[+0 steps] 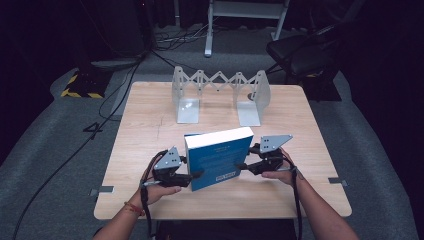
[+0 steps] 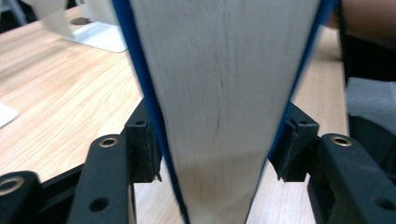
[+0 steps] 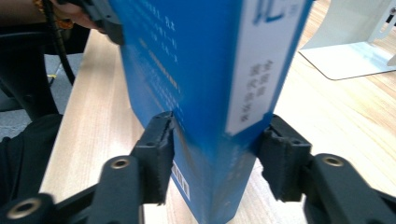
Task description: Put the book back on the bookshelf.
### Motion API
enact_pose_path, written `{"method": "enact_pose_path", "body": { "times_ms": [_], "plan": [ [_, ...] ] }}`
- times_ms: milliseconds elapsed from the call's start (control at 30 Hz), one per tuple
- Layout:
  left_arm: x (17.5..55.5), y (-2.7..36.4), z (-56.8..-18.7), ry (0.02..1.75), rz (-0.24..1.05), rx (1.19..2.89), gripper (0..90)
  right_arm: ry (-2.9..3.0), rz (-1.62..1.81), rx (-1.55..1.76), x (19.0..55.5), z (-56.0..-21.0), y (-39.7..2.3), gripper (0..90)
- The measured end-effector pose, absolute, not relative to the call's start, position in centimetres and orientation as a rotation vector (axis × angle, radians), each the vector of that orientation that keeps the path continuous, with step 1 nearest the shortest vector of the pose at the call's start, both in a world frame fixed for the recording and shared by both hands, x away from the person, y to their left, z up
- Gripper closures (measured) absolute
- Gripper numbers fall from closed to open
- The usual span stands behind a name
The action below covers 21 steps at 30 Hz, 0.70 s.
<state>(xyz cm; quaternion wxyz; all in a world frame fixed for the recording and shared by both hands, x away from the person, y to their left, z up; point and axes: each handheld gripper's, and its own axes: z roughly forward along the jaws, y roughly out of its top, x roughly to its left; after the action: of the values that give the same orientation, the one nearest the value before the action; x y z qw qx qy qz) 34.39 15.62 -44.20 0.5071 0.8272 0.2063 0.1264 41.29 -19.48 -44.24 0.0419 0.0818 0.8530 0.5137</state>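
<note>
I am holding a thick blue paperback book with a white page block (image 1: 218, 159) upright between my two claws, its lower edge at or just above the pale wooden bench (image 1: 145, 145). It is looking fairly heavy and stiff across the covers, glossy enough to slip, so gripping low across its thickness at both ends seems wise. My left claw (image 2: 219, 154) is clamping the fore-edge, pads on both covers; my right claw (image 3: 217, 158) is clenching the spine end likewise. Beyond the claws, a grey metal expanding bookend rack (image 1: 220, 95) is waiting.
</note>
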Motion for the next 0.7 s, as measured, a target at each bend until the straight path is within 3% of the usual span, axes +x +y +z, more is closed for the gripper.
{"method": "enact_pose_path", "body": {
  "times_ms": [200, 433, 700],
  "plan": [
    [34.7, 16.5, -44.5, 0.584, 0.361, 1.966, 43.7, 2.658, 1.625, 0.144, 40.6, -44.1, -19.9, 61.8],
    [35.1, 16.6, -44.3, 0.534, 0.315, 1.963, 43.1, 2.702, 1.63, 0.057, 39.8, -44.0, -19.3, 59.5],
    [35.6, 15.4, -44.2, 0.561, 0.334, 1.966, 36.0, 2.588, 1.61, 0.106, 38.2, -43.7, -18.4, 57.4]
  ]
}}
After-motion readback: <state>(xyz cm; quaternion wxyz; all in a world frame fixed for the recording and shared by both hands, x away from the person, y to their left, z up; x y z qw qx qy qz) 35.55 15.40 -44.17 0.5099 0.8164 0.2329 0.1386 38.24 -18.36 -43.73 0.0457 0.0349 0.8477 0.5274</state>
